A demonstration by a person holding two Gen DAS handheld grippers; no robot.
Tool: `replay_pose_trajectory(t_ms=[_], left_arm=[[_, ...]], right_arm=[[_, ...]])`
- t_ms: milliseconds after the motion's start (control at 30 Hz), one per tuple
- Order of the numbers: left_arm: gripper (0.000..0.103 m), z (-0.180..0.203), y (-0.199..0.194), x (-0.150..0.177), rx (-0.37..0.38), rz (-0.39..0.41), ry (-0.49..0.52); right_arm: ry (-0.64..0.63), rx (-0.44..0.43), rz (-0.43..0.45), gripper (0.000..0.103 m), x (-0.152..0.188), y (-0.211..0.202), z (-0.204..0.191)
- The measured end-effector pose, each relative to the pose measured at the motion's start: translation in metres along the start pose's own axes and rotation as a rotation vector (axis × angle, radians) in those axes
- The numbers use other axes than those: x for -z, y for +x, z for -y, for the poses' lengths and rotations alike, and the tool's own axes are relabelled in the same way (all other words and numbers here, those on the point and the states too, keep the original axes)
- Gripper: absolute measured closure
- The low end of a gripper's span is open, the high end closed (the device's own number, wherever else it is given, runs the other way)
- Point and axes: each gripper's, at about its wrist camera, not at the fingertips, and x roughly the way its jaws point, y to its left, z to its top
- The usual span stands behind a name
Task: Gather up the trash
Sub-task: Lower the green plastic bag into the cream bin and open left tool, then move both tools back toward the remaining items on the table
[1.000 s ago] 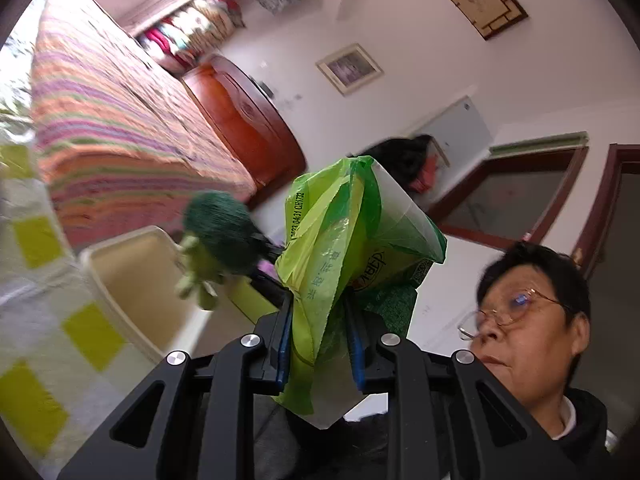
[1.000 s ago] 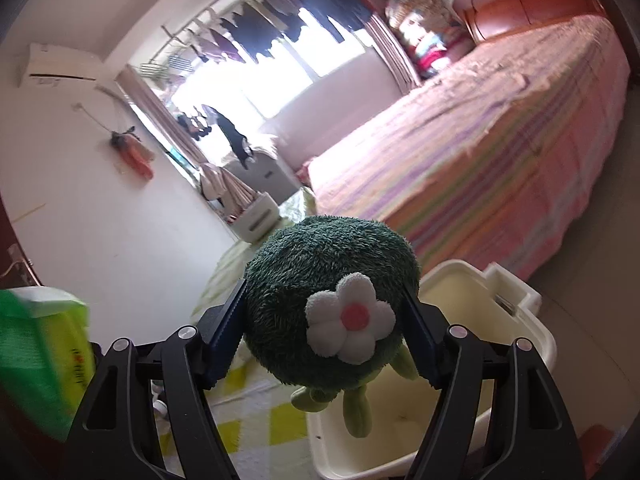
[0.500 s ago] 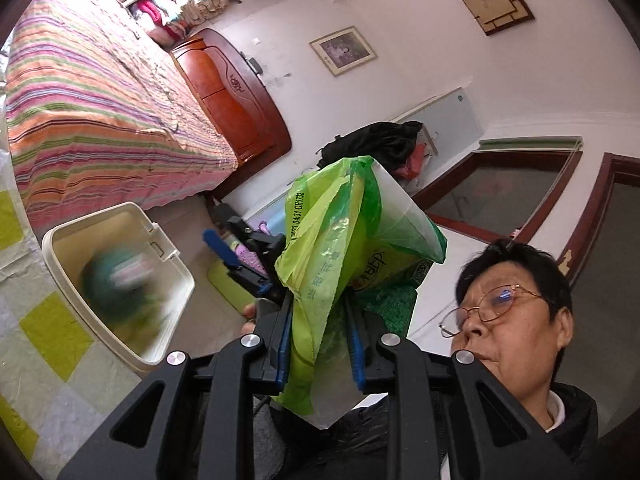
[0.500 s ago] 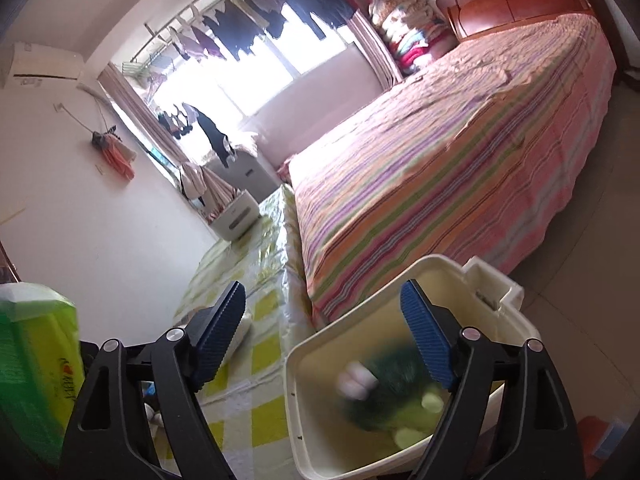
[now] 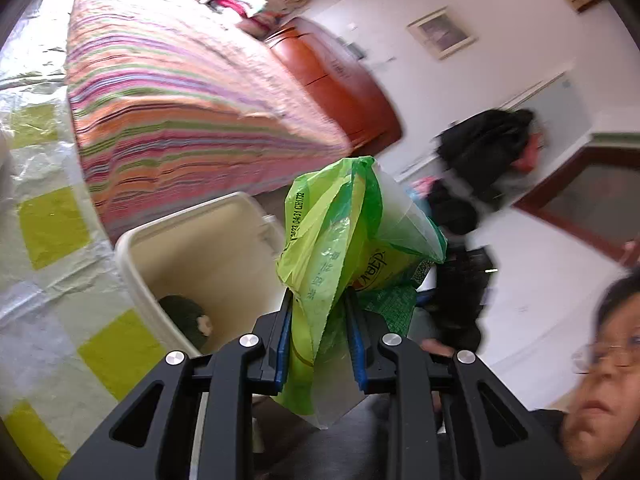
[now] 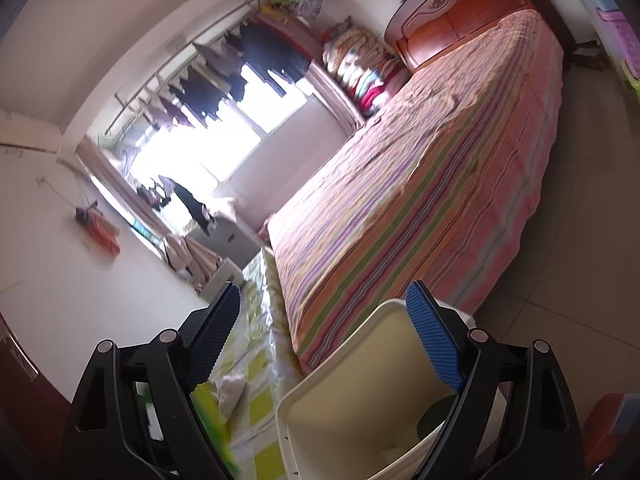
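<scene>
My left gripper (image 5: 320, 320) is shut on a crumpled green plastic bag (image 5: 340, 248) and holds it up beside the cream plastic bin (image 5: 132, 256). A dark green plush toy (image 5: 184, 316) lies inside the bin, against its near wall. In the right wrist view my right gripper (image 6: 324, 320) is open and empty, above the bin (image 6: 320, 384); the plush (image 6: 434, 414) shows low in the bin by the right finger. A green blur of the bag (image 6: 208, 412) shows at lower left.
A bed with a striped cover (image 6: 420, 200) stands just behind the bin. A table with a yellow-checked plastic cloth (image 5: 52, 240) lies to the left of the bin. A person's face (image 5: 600, 380) is at lower right.
My right gripper opened and the green plush dropped into the bin. The right gripper then tilted up and away. The left gripper kept its hold on the bag and swung toward the bin.
</scene>
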Motion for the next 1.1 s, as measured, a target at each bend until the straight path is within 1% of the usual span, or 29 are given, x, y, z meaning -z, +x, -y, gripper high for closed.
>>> replay_pose_trajectory(t_ms=[33, 100, 133, 233, 267, 300, 333, 367, 433, 467, 500, 533, 633, 767, 833, 900, 967, 1100], left_arm=[[0.079, -0.001, 0.005, 0.0, -0.046, -0.001, 0.006], [0.079, -0.002, 0.011, 0.0, -0.079, -0.018, 0.009], [0.078, -0.001, 0.015, 0.0, -0.13, -0.019, 0.024], [0.077, 0.005, 0.025, 0.0, -0.233, -0.036, 0.077], [0.075, 0.008, 0.029, 0.0, -0.277, -0.036, 0.098], [0.07, 0.01, 0.031, 0.0, -0.315, -0.029, 0.117], [0.06, 0.014, 0.033, 0.001, -0.37, -0.015, 0.14], [0.056, 0.015, 0.038, 0.0, -0.397, -0.005, 0.151], [0.044, 0.019, 0.041, 0.0, -0.432, 0.018, 0.178], [0.039, 0.022, 0.04, 0.0, -0.462, 0.029, 0.197], [0.033, 0.024, 0.041, 0.0, -0.492, 0.039, 0.209], [0.03, 0.027, 0.038, 0.001, -0.538, 0.061, 0.228], [0.026, 0.028, 0.032, 0.001, -0.627, 0.087, 0.256], [0.026, 0.015, 0.02, 0.0, -0.814, 0.093, 0.242], [0.026, 0.007, 0.013, 0.001, -0.889, 0.094, 0.227], [0.026, -0.003, 0.0, 0.003, -0.942, 0.105, 0.204], [0.026, -0.01, -0.014, 0.005, -0.98, 0.127, 0.184], [0.026, -0.016, -0.041, 0.007, -1.04, 0.168, 0.168]], right_arm=[[0.004, 0.0, 0.008, 0.018, 0.0, -0.001, 0.0], [0.007, -0.004, 0.011, 0.018, 0.002, -0.001, -0.001], [0.009, -0.006, 0.012, 0.018, 0.003, -0.001, -0.002], [0.007, -0.003, 0.02, 0.018, 0.002, -0.001, -0.004], [0.007, -0.002, 0.02, 0.018, 0.002, -0.001, -0.005], [0.007, -0.004, 0.018, 0.018, 0.002, 0.0, -0.005], [0.006, -0.003, 0.015, 0.018, 0.003, 0.001, -0.005], [0.004, -0.003, 0.012, 0.018, 0.003, 0.002, -0.006], [0.002, -0.002, 0.01, 0.018, 0.004, 0.002, -0.005], [-0.001, 0.0, 0.01, 0.018, 0.004, 0.002, -0.006], [-0.003, 0.001, 0.011, 0.018, 0.004, 0.003, -0.006], [-0.004, 0.001, 0.011, 0.018, 0.004, 0.003, -0.007], [-0.011, 0.001, 0.005, 0.018, 0.007, 0.004, -0.01], [-0.022, -0.003, -0.02, 0.018, 0.013, 0.009, -0.015], [-0.031, -0.007, -0.038, 0.018, 0.017, 0.014, -0.019], [-0.046, -0.01, -0.057, 0.018, 0.022, 0.019, -0.026], [-0.066, -0.014, -0.076, 0.018, 0.028, 0.025, -0.034], [-0.117, -0.019, -0.121, 0.018, 0.044, 0.037, -0.055]])
